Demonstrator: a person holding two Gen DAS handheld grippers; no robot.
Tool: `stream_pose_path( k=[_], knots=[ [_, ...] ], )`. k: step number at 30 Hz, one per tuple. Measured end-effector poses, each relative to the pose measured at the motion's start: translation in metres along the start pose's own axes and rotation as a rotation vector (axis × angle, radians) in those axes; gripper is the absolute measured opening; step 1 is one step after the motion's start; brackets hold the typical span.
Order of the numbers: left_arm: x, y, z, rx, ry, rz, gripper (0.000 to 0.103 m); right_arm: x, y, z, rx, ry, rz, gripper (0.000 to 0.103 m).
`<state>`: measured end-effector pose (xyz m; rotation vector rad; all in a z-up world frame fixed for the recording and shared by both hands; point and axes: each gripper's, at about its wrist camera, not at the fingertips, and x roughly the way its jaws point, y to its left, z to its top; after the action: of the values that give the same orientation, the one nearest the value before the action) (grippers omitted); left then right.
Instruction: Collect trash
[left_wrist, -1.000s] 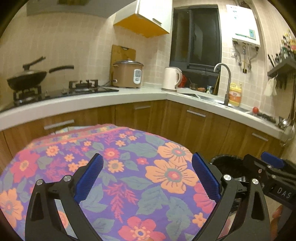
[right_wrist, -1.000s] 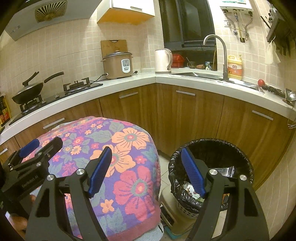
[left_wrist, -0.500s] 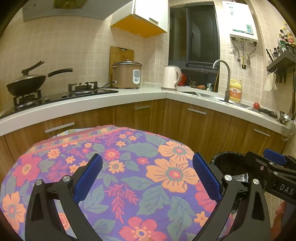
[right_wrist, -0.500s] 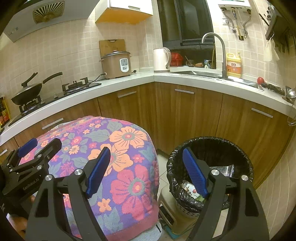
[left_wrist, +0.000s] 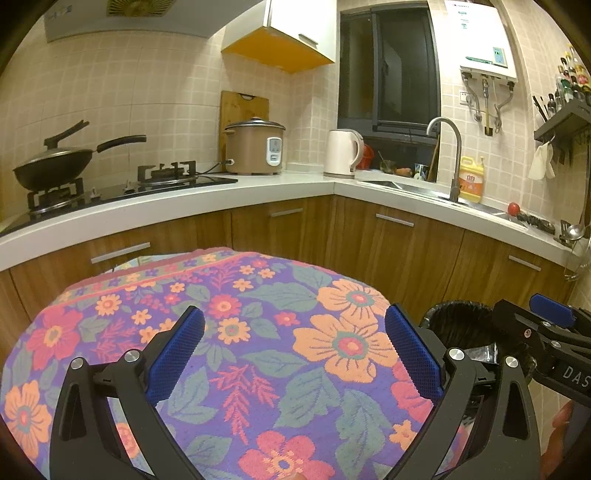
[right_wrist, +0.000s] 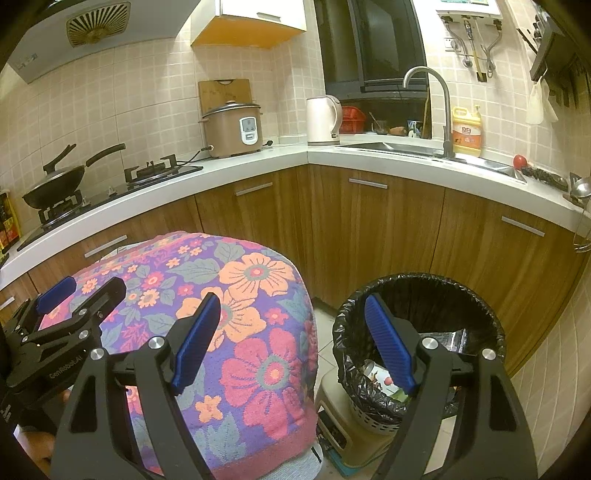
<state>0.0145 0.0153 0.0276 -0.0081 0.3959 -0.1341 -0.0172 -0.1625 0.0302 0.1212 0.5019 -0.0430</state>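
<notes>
Warm indoor light, sharp, perhaps dim corners, fisheye-bent edges

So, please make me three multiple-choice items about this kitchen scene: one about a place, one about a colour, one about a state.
1. Where does the trash bin stand?
A. on the counter
B. on the floor, right of the flowered cloth
C. in the sink

2. What colour is the bin's liner?
A. white
B. blue
C. black

3. How is the right gripper?
A. open and empty
B. shut on a can
C. shut on the cloth

Answers:
1 B, the bin stands low before the cabinets, beside the cloth.
2 C, a black bag folds over the rim.
3 A, its blue pads stand wide apart with nothing between them; the left gripper is open too.
</notes>
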Motion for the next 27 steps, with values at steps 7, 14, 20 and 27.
stream_pose_path(
  k=[7, 14, 20, 27],
  knots=[
    [-0.0007, -0.0063, -0.0016, 0.030, -0.002, 0.019, 0.095, -0.0036, 0.0056, 0.0000, -0.025, -0.011, -0.002, 0.076],
    [-0.0003, -0.0031, 0.0000, 0.009, 0.004, 0.009, 0.095, -0.0066, 0.0085, 0.0013, -0.038, -0.021, -0.011, 0.076],
    [-0.0001, -0.0017, 0.0002, 0.006, 0.003, 0.013, 0.095, -0.0064, 0.0080, 0.0014, -0.038, -0.020, -0.010, 0.076],
    [0.0006, -0.0005, 0.0006, 0.003, 0.004, 0.012, 0.095, -0.0068, 0.0074, 0.0005, -0.038, -0.016, -0.008, 0.076]
  ],
)
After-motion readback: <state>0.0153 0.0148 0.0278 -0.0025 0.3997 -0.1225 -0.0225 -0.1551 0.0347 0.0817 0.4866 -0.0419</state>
